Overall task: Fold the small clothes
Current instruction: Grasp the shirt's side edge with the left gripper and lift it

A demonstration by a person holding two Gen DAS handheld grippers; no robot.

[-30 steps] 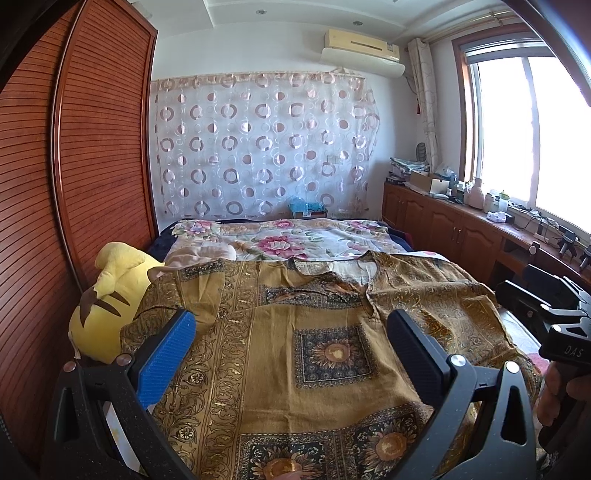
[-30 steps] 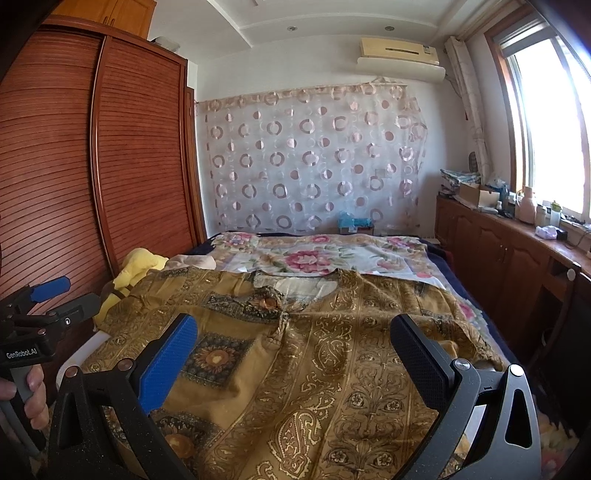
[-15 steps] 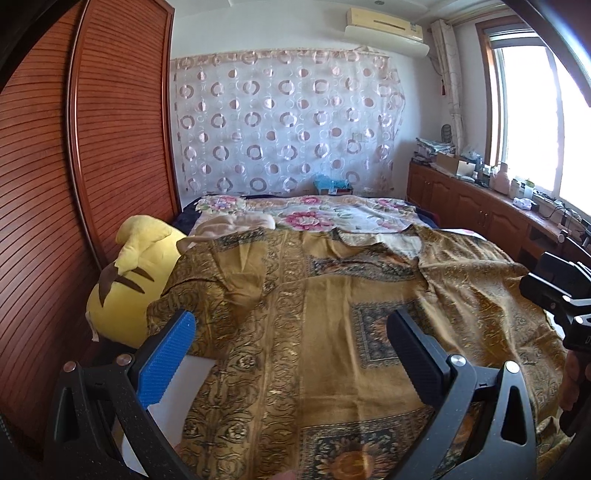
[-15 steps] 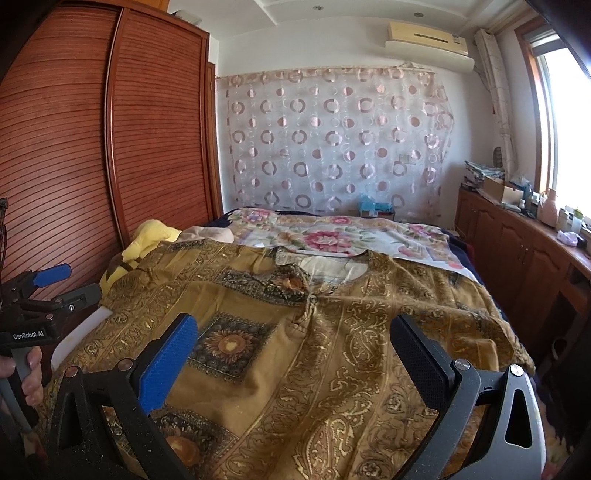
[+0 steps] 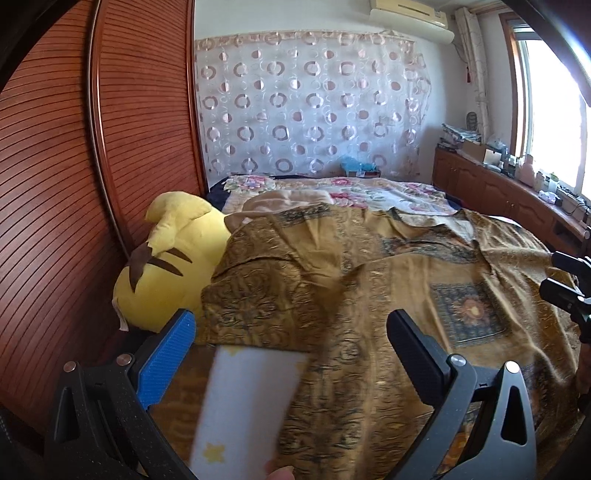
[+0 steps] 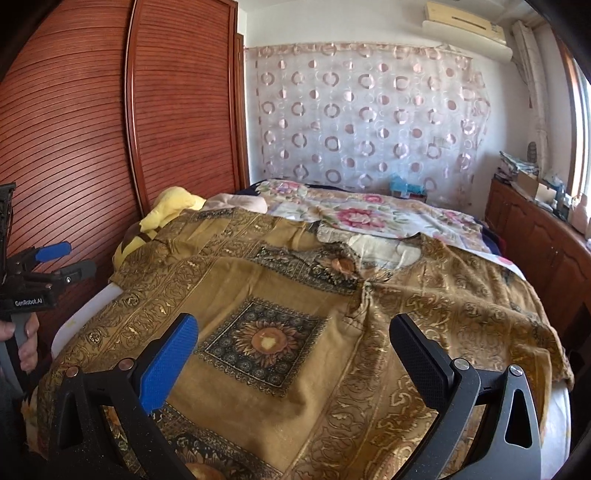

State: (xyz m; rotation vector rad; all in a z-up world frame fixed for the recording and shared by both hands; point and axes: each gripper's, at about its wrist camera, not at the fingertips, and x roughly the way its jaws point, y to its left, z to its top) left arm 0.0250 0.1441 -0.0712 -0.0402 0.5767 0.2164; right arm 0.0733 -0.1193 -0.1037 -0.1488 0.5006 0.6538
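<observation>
Gold-brown patterned garment (image 6: 295, 314) lies spread flat across the bed (image 6: 388, 218), neck opening toward the far end, sunflower square panels on its front. Its left sleeve (image 5: 280, 284) drapes toward the yellow plush toy (image 5: 166, 266), which sits at the bed's left edge against the slatted wooden wardrobe (image 5: 74, 166).

Left gripper (image 5: 291, 354) – jaws spread wide, nothing between them – hovers over the near left part of the garment, by the sleeve hem. A blurred white sheet with yellow stars (image 5: 243, 402) shows under the garment's edge there. In the right wrist view this gripper is at the left edge, held by a hand (image 6: 26, 336).

Right gripper (image 6: 295, 354) – jaws also wide apart, empty – hangs above the garment's lower front, just near the sunflower panel (image 6: 264, 339). No contact with cloth visible for either.

Floral bedspread (image 6: 369, 214) covers the far half of the bed. Circle-print curtain (image 6: 369, 110) on the back wall, air conditioner (image 6: 465, 18) above, wooden cabinets (image 6: 535, 236) under the window at right.
</observation>
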